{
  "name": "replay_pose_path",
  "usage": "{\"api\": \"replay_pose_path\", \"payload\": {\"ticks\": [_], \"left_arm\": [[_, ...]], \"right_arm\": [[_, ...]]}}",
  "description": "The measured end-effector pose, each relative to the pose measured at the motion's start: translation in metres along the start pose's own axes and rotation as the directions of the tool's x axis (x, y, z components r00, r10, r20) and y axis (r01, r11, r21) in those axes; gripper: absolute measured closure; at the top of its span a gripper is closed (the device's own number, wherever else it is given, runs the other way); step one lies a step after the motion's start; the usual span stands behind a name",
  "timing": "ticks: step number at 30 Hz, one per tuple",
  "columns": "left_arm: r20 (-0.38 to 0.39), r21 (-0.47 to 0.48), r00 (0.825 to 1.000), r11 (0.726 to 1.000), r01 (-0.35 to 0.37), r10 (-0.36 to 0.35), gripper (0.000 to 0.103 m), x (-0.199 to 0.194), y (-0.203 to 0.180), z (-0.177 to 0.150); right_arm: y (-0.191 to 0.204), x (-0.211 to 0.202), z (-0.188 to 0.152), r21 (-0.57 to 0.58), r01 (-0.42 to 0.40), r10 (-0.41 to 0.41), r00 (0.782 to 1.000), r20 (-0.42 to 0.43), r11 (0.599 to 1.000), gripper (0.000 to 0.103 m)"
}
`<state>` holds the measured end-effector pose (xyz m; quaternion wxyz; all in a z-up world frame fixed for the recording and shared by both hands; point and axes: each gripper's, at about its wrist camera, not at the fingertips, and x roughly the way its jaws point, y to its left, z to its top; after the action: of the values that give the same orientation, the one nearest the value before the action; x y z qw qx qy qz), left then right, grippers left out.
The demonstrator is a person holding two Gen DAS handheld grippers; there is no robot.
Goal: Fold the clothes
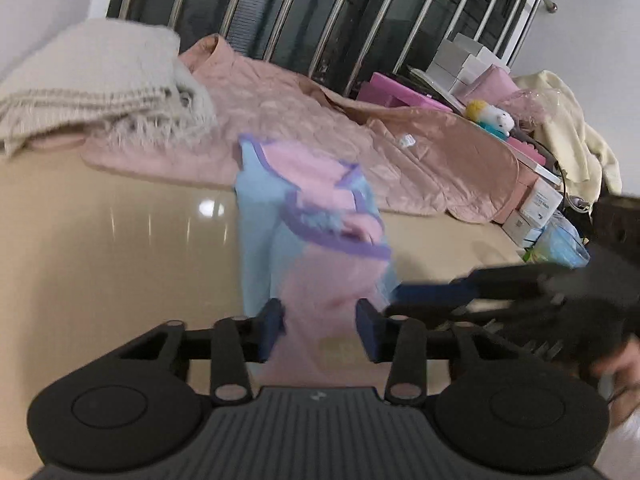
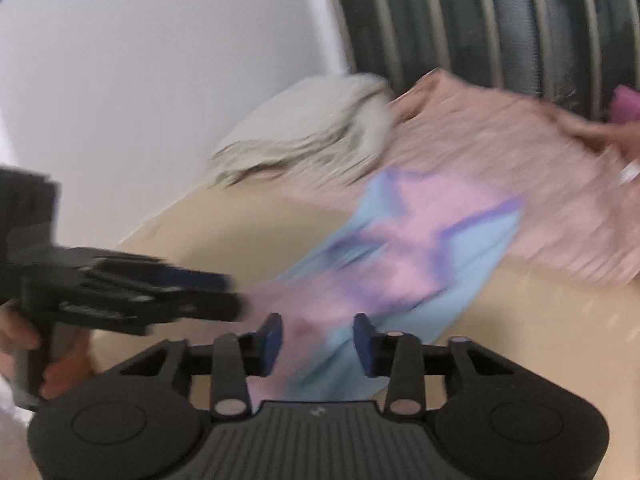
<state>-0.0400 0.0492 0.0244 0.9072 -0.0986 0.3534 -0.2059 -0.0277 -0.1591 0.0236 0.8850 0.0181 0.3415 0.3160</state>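
A small garment in light blue and pink with purple trim lies bunched on the glossy beige table. Its pink end runs between the blue pads of my left gripper, whose jaws stand apart and do not visibly clamp it. In the right wrist view the same garment is blurred, and its near end lies between the separated pads of my right gripper. The right gripper reaches in from the right beside the garment. The left gripper comes in from the left, held by a hand.
A pink quilted jacket is spread behind the garment, with a folded cream knit blanket at the back left. Boxes, a plush toy and a cream garment crowd the back right. A barred window stands behind.
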Motion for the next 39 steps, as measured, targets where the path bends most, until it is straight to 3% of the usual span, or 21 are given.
{"api": "replay_pose_path", "payload": {"ticks": [1, 2, 4, 9, 10, 12, 13, 14, 17, 19, 20, 21, 22, 25, 27, 32, 34, 36, 39], "left_arm": [[-0.014, -0.021, 1.0, 1.0, -0.022, 0.022, 0.088, 0.001, 0.001, -0.004], [-0.023, -0.049, 0.999, 0.998, -0.034, 0.033, 0.09, 0.001, 0.002, -0.009], [-0.023, -0.118, 1.0, 0.993, -0.023, 0.021, 0.091, -0.002, 0.003, -0.021], [-0.026, -0.19, 0.999, 0.981, 0.03, -0.035, 0.09, -0.04, -0.019, -0.051], [-0.005, -0.2, 0.999, 0.979, 0.042, -0.044, 0.088, -0.048, -0.02, -0.052], [0.027, -0.172, 0.999, 0.984, 0.051, -0.047, 0.06, -0.053, -0.023, -0.045], [0.031, -0.146, 0.999, 0.988, 0.045, -0.041, 0.056, -0.049, -0.025, -0.038], [0.022, -0.118, 0.999, 0.993, 0.03, -0.028, 0.055, -0.039, -0.028, -0.031], [-0.007, -0.04, 1.0, 0.999, -0.012, 0.011, 0.055, -0.009, -0.036, -0.011], [-0.039, -0.017, 0.999, 0.999, -0.032, 0.031, 0.058, 0.008, -0.037, -0.005], [-0.054, -0.005, 0.998, 0.999, -0.041, 0.041, 0.07, 0.016, -0.037, -0.002], [-0.063, -0.012, 0.997, 0.999, -0.039, 0.038, 0.093, 0.021, -0.036, 0.0], [-0.061, -0.044, 0.998, 0.999, -0.021, 0.018, 0.097, 0.022, -0.031, 0.0], [0.008, -0.252, 0.996, 0.964, 0.087, -0.088, 0.097, 0.012, -0.002, -0.001], [0.035, -0.345, 0.996, 0.934, 0.093, -0.086, 0.098, 0.008, 0.014, -0.006], [0.058, -0.417, 0.995, 0.903, 0.102, -0.085, 0.097, 0.007, 0.029, -0.016], [0.06, -0.419, 0.995, 0.903, 0.097, -0.079, 0.097, 0.007, 0.028, -0.017], [0.059, -0.407, 0.996, 0.909, 0.087, -0.069, 0.097, 0.009, 0.025, -0.014], [0.063, -0.381, 0.995, 0.92, 0.092, -0.073, 0.097, 0.008, 0.02, -0.012]], "right_arm": [[0.004, 0.007, -0.007, -0.005, 0.023, -0.023, 1.0, -0.012, 1.0, 0.083], [0.004, 0.012, -0.013, 0.004, 0.051, -0.05, 0.999, -0.021, 0.999, 0.092], [0.006, 0.007, -0.025, 0.022, 0.059, -0.059, 0.998, -0.009, 0.998, 0.1], [0.008, -0.045, -0.057, 0.015, 0.078, -0.077, 0.995, -0.063, 0.997, 0.101], [0.008, -0.057, -0.063, 0.016, 0.081, -0.079, 0.995, -0.065, 0.997, 0.097], [0.008, -0.079, -0.071, 0.026, 0.073, -0.072, 0.996, -0.053, 0.997, 0.092], [0.007, -0.087, -0.071, 0.04, 0.051, -0.05, 0.998, -0.023, 0.998, 0.077], [0.006, -0.087, -0.07, 0.043, 0.028, -0.028, 1.0, 0.008, 0.999, 0.06], [-0.004, -0.068, -0.061, 0.05, 0.007, -0.01, 0.999, 0.051, 0.999, 0.058], [-0.012, -0.047, -0.053, 0.076, 0.032, -0.035, 0.999, 0.03, 0.997, 0.06], [-0.016, -0.039, -0.05, 0.095, 0.03, -0.033, 0.999, 0.026, 0.995, 0.063], [-0.018, -0.033, -0.048, 0.111, 0.021, -0.024, 0.999, 0.027, 0.994, 0.064], [-0.019, -0.03, -0.046, 0.118, 0.016, -0.02, 0.999, 0.031, 0.993, 0.065], [-0.015, -0.03, -0.045, 0.109, 0.039, -0.046, 0.997, 0.058, 0.993, 0.065], [-0.013, -0.034, -0.047, 0.103, 0.032, -0.04, 0.997, 0.072, 0.994, 0.065], [0.0, -0.03, -0.051, 0.071, 0.013, -0.018, 0.997, 0.069, 0.997, 0.065], [0.005, -0.024, -0.052, 0.058, 0.001, -0.004, 0.998, 0.064, 0.998, 0.067], [0.008, -0.019, -0.053, 0.059, 0.017, -0.02, 0.998, 0.054, 0.998, 0.094], [0.005, -0.03, -0.055, 0.13, 0.031, -0.045, 0.994, 0.102, 0.991, 0.098]]}}
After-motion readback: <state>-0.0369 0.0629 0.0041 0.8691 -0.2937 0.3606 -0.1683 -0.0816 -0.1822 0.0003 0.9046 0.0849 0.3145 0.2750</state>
